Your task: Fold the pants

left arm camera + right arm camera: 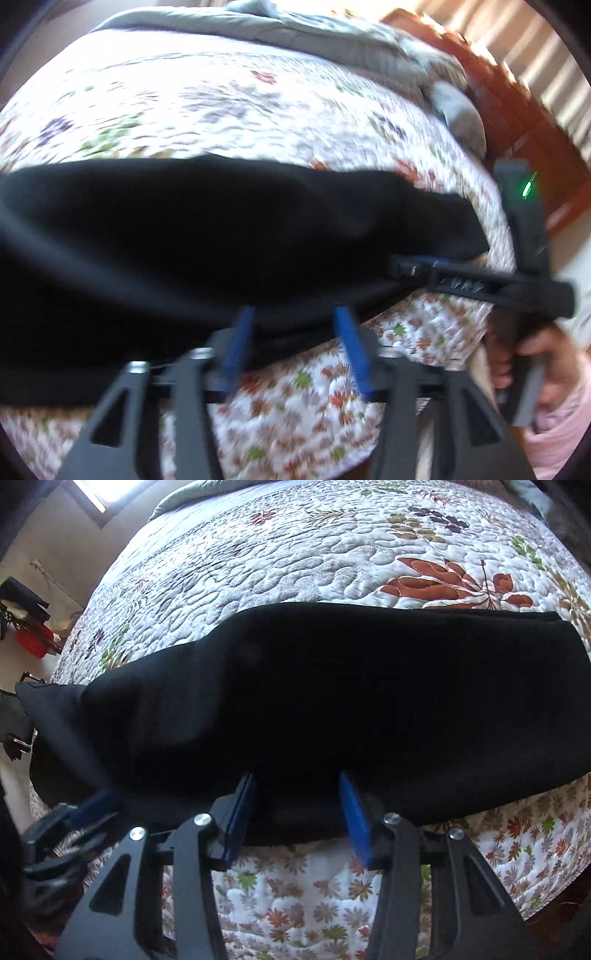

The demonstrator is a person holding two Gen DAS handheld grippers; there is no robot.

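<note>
In the left wrist view, the black pants [221, 243] lie as a long folded band across the flowered quilt [229, 103] of the bed, near its front edge. The left gripper [293, 332] stands with its blue pads spread wide on either side of the near hem, holding nothing; the picture is smeared, so whether the pads touch the cloth cannot be told. To the right, the right gripper [410, 271] reaches in sideways at the end of the band, and a hand [532, 365] grips its handle; a grey blanket [369, 48] is bunched at the far side of the bed. In the right wrist view, which is sharper, the pants [332, 709] again span the quilt [295, 561], and the right gripper [299, 805] has its jaws wide, the near edge of the fabric lying between them but not pinched. The left gripper [70, 823] shows at the lower left, by the drooping end of the garment. The step in hand looks like taking hold of the near edge for another fold. Doing it well probably means pushing both tongs under all layers before closing, then lifting both ends level so the stack does not slide apart.
</note>
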